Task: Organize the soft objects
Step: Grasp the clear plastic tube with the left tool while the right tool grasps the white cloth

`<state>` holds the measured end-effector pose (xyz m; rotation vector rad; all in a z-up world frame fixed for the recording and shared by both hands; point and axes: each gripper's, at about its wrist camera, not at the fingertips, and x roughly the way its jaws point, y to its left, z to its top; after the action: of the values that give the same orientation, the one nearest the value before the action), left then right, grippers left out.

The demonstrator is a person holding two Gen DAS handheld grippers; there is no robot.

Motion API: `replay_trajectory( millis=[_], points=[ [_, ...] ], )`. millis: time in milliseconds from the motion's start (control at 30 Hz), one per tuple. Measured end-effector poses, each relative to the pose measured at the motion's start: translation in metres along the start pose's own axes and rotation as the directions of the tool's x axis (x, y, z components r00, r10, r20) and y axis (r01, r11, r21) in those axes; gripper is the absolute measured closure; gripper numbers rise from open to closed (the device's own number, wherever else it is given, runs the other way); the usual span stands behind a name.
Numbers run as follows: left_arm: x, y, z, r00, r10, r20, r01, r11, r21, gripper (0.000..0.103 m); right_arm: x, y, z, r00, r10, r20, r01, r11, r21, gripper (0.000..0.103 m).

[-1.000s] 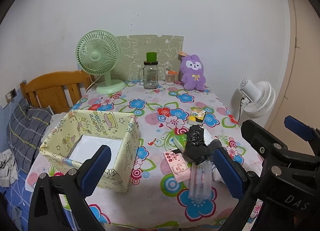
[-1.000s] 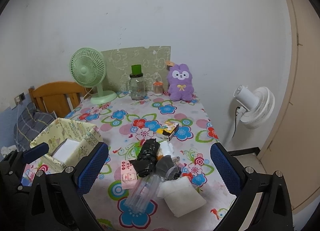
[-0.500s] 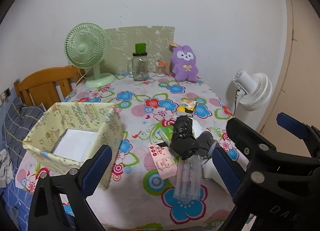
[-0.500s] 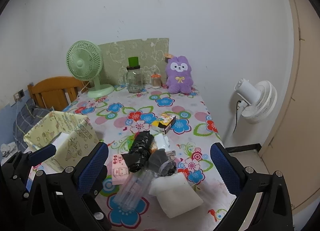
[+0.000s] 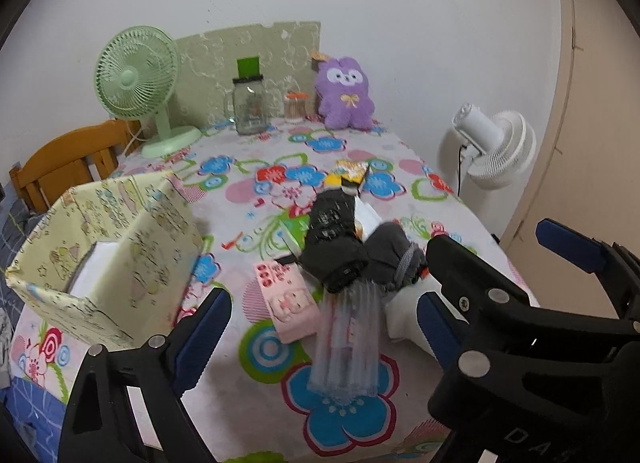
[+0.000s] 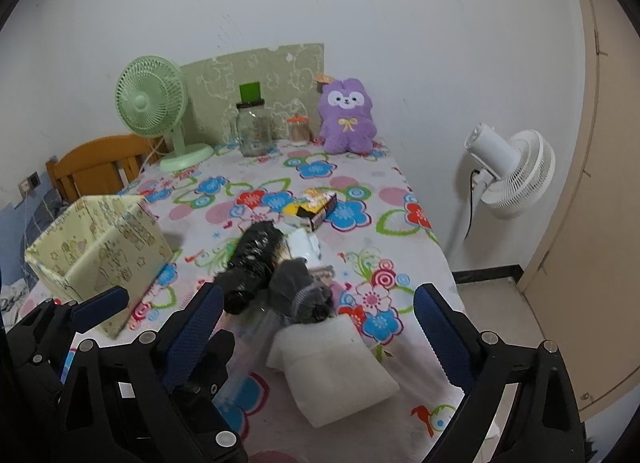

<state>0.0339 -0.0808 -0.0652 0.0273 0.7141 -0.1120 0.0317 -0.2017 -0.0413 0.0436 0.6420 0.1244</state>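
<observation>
Two grippers hang above the near edge of a flower-print tablecloth (image 5: 256,347), both with their blue-padded jaws spread wide and nothing between them. Farthest left stands a pale yellow cartoon-print box (image 5: 120,247), open at the top, with a white folded item lying inside; it sits left of the left gripper (image 5: 320,327). Between that gripper's fingers, and beyond their tips, lies a pink carton (image 5: 290,303), then a clear plastic packet (image 5: 348,347) pointing toward the camera. Just behind these, a black crinkled bundle (image 5: 334,239) leans against a grey rolled sock (image 5: 394,259); the two touch. Right of them, a white folded cloth (image 6: 332,371) rests near the table's front edge, between the open fingers of the right gripper (image 6: 316,335) and close below it. A yellow snack box (image 6: 316,207) lies farther back. Along the wall stand a green desk fan (image 6: 154,107), a glass jar (image 6: 254,127) and a purple plush bunny (image 6: 346,119). A white floor fan (image 6: 516,171) stands off the table's right side.
</observation>
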Motion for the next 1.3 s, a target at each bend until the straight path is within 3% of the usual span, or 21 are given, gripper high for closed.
replay_trajectory(
  millis=[267, 633, 800, 967, 1167, 1300],
  points=[
    [0.018, -0.010, -0.012, 0.999, 0.006, -0.048, -0.005, 1.000, 0.028, 0.008, 0.017, -0.008, -0.016, 0.999, -0.006, -0.040, 0.007, 1.000, 0.005, 0.009],
    [0.045, -0.011, -0.023, 0.992, 0.015, -0.123, -0.010, 0.999, 0.043, 0.021, 0.041, -0.013, -0.032, 0.994, 0.008, -0.113, -0.006, 1.000, 0.021, 0.009],
    [0.056, -0.014, -0.027, 0.987, 0.007, -0.161, 0.005, 0.997, 0.074, 0.036, 0.051, -0.014, -0.037, 0.989, 0.014, -0.149, -0.011, 1.000, 0.020, 0.009],
    [0.057, -0.015, -0.028, 0.983, 0.053, -0.177, -0.037, 0.995, 0.091, 0.051, 0.062, -0.016, -0.040, 0.982, 0.024, -0.189, -0.018, 0.999, 0.033, 0.009],
    [0.058, -0.015, -0.029, 0.983, 0.029, -0.183, -0.012, 0.995, 0.097, 0.062, 0.072, -0.018, -0.043, 0.973, 0.055, -0.225, -0.040, 0.996, 0.074, 0.010],
    [0.059, -0.017, -0.028, 0.982, 0.023, -0.188, -0.003, 0.994, 0.108, 0.067, 0.075, -0.017, -0.045, 0.964, 0.088, -0.251, -0.062, 0.992, 0.109, 0.024]
  ],
)
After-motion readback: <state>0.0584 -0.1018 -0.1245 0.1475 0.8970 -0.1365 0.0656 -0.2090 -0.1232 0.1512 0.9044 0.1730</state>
